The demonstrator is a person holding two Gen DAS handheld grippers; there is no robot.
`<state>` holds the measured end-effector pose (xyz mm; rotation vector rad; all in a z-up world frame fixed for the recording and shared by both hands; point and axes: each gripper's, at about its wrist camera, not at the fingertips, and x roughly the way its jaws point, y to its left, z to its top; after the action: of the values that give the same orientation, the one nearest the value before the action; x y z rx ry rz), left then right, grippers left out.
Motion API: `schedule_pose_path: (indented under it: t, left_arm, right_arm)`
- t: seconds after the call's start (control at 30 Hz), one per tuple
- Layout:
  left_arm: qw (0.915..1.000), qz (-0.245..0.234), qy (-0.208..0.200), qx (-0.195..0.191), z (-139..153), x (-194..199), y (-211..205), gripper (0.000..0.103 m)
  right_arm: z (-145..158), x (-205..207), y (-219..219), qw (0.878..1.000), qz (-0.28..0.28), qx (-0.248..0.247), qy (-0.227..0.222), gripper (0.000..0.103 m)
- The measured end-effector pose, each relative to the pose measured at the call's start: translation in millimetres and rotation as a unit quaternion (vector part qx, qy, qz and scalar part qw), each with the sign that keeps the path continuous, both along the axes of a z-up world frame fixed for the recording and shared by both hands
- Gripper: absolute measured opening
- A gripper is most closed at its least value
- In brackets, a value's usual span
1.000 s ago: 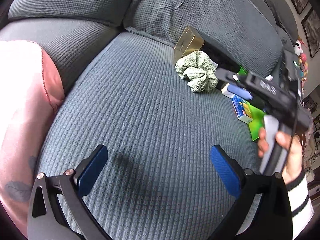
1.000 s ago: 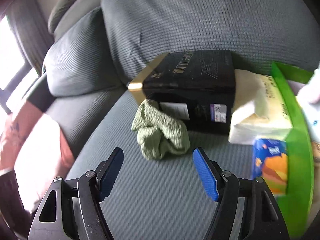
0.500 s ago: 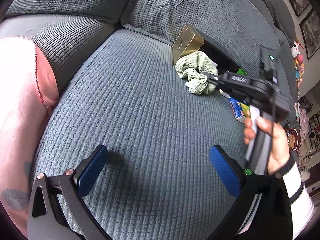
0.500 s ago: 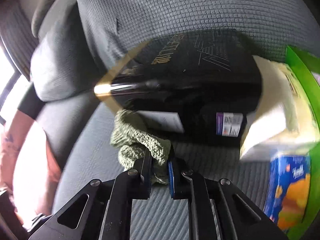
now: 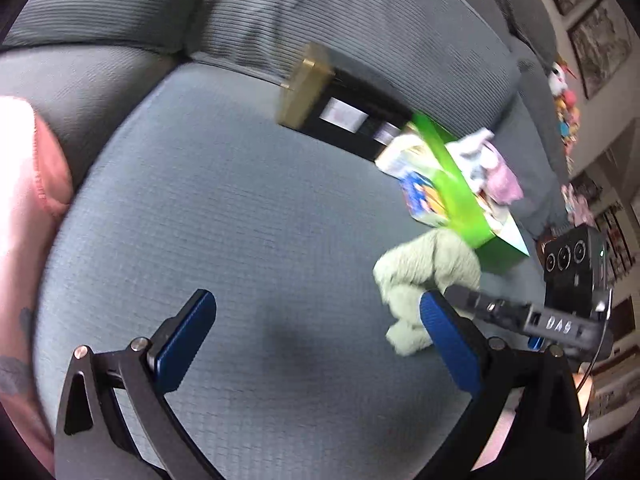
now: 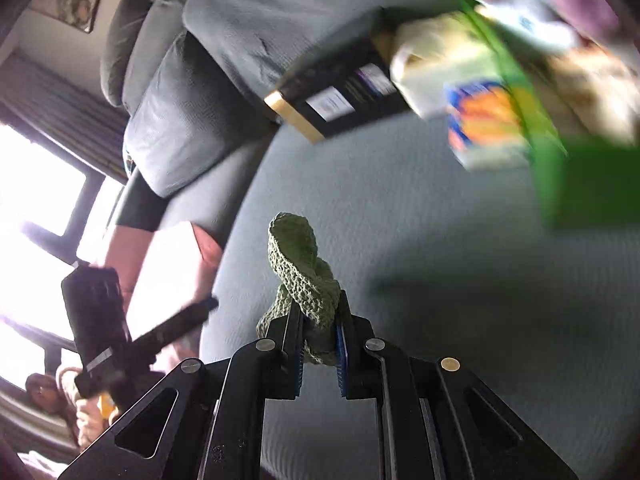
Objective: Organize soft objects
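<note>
Since a second ago we are no longer seeing the crumpled pale-green knitted cloth (image 6: 306, 268) lying against the black rectangular box with the gold end (image 5: 340, 108); it is now hanging in the air near the open bright-green box (image 5: 460, 196), pulled away from the black one. The right gripper (image 6: 319, 334), open then, is now clamped on the cloth's lower folds, blue pads pressing both sides, and the bulk of the cloth is standing up above the fingertips.

In the left wrist view we are seeing the same cloth beside the corner of the green box, above the grey ribbed sofa seat cushion (image 5: 240, 220), with its lowest fold hanging clear of the fabric as far as we can tell; motion blur is softening that area.

The left gripper (image 5: 316, 336) is holding nothing, its blue pads spread wide apart over bare cushion.

The green box is carrying a white and pink soft item (image 5: 492, 164) on top, with a blue and orange tissue pack (image 5: 420, 196) lying against its side. A pink cushion (image 5: 24, 184) is sitting at the left edge of the sofa.
</note>
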<state>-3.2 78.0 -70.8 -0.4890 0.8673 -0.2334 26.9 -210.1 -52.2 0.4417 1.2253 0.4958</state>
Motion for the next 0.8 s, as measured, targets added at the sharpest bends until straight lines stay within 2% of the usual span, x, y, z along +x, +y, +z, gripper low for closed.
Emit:
schedule_pose_path:
  t: [0.07, 0.1, 0.13, 0.2, 0.3, 0.43, 0.57, 0.63, 0.73, 0.8]
  left_arm:
    - [0.9998, -0.020, 0.001, 0.005, 1, 0, -15, 0.102]
    - [0.9995, -0.029, 0.001, 0.010, 2, 0, -23, 0.102]
    - [0.9992, -0.037, 0.002, 0.017, 2, 0, -30, 0.102]
    - [0.9979, -0.055, 0.004, 0.034, 2, 0, -46, 0.102]
    - [0.9951, -0.081, 0.011, 0.055, -2, -1, -67, 0.102]
    - [0.9907, -0.110, 0.014, 0.079, -10, 6, -91, 0.102]
    - [0.9873, -0.132, 0.005, 0.088, -12, 13, -112, 0.101]
    - [0.9855, -0.146, -0.001, 0.087, -14, 16, -123, 0.100]
    - [0.9844, -0.154, 0.010, 0.084, -20, 25, -132, 0.088]
    - [0.9843, -0.153, 0.019, 0.087, -23, 30, -135, 0.070]
  right_arm:
    - [0, -9, -4, 0.999, -0.006, -0.040, -0.006, 0.015]
    - [2, -18, -8, 0.997, -0.009, -0.077, -0.016, 0.025]
    - [3, -22, -11, 0.994, -0.012, -0.107, -0.026, 0.046]
    - [3, -30, -21, 0.985, -0.027, -0.168, -0.042, 0.070]
    - [4, -32, -37, 0.987, -0.037, -0.147, -0.048, 0.070]
    - [8, -34, -51, 0.985, -0.064, -0.147, -0.056, 0.070]
    - [9, -29, -59, 0.992, -0.067, -0.097, -0.045, 0.070]
    - [5, -21, -56, 0.992, -0.063, -0.099, -0.045, 0.070]
    - [-3, -8, -50, 0.994, -0.050, -0.093, -0.040, 0.070]
    - [-9, -2, -45, 0.995, -0.042, -0.083, -0.036, 0.070]
